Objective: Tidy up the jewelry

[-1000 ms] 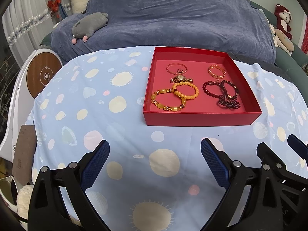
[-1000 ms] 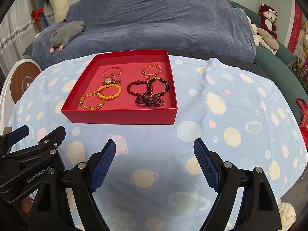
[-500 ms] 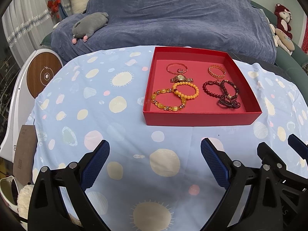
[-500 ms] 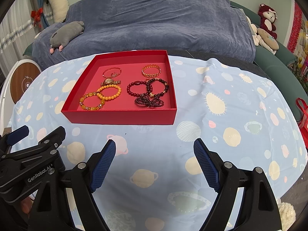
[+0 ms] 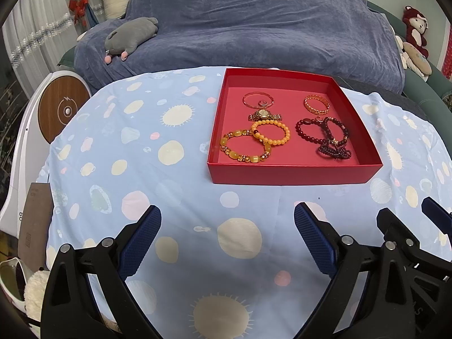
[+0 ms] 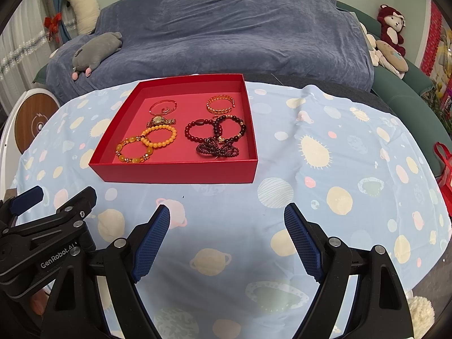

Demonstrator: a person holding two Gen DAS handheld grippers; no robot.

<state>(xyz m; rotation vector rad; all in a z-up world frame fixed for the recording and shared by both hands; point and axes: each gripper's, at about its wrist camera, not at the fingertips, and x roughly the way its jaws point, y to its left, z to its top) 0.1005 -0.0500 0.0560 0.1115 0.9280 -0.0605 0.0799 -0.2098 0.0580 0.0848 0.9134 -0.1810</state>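
Note:
A red open box (image 5: 293,173) (image 6: 175,173) sits on the table and holds all the jewelry. Inside lie a thin bangle (image 5: 258,99), a gold watch (image 5: 264,115), a gold chain bracelet (image 5: 317,104), two amber bead bracelets (image 5: 245,148) (image 6: 158,136), and dark red bead bracelets (image 5: 322,131) (image 6: 216,130) with a bunched strand (image 6: 217,149). My left gripper (image 5: 227,223) is open and empty, well short of the box. My right gripper (image 6: 227,220) is open and empty, also short of the box. Each gripper shows at the edge of the other's view.
The table carries a light blue cloth with planet prints (image 5: 141,155) (image 6: 339,155). Behind it is a sofa under a blue blanket (image 5: 254,28) with a grey plush toy (image 5: 131,32). A white round device (image 5: 62,110) stands at the left. A red bag (image 6: 445,166) is at the right.

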